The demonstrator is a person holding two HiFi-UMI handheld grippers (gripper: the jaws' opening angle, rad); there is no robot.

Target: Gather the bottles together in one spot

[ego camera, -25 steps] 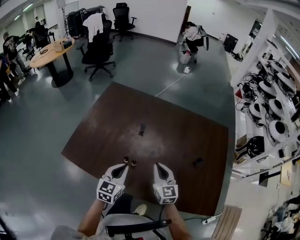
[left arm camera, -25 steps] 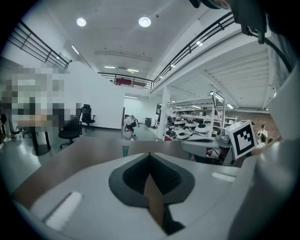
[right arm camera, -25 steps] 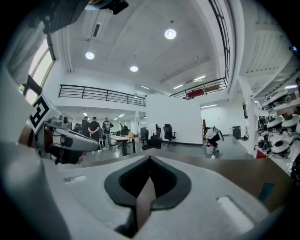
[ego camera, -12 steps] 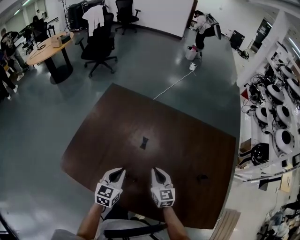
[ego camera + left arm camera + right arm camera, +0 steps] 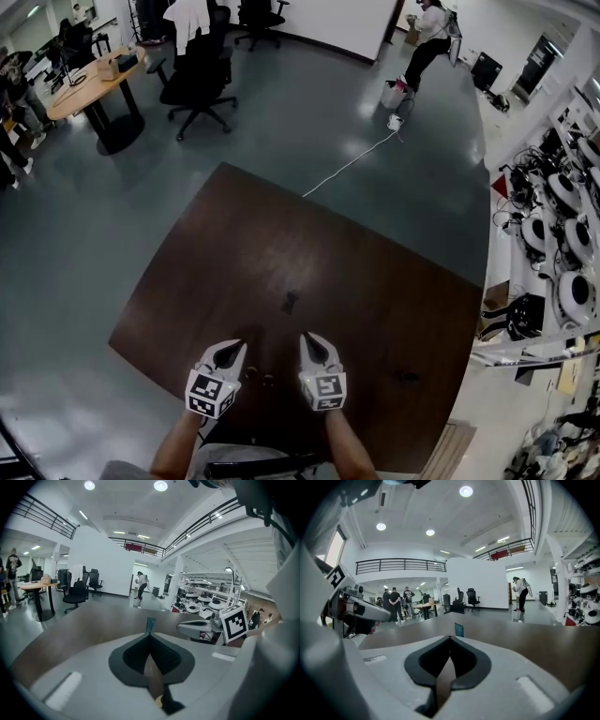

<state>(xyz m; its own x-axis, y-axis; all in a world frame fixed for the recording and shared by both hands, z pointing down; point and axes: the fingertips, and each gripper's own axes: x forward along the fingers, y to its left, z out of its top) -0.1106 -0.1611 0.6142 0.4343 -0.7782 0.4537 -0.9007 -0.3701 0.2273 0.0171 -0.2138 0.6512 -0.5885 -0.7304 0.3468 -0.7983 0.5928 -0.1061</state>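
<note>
Down at the near edge of the brown table (image 5: 234,244), the left gripper (image 5: 236,349) and right gripper (image 5: 309,341) hover, each with fingers pressed together on nothing. Two small bottles (image 5: 251,374) stand between them. A third bottle (image 5: 290,302) sits mid-table and a fourth bottle (image 5: 405,377) is off to the right.

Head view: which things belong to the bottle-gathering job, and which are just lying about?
Job: pair of small bottles, nearest the camera; mid-table item and right-hand item, likely bottles.
Lying about: office chairs; round table; floor cable.

Table (image 5: 375,272) dark brown; floor (image 5: 84,234) grey-green; left hand-held gripper (image 5: 236,348) white, black-checked cube (image 5: 211,392).
</note>
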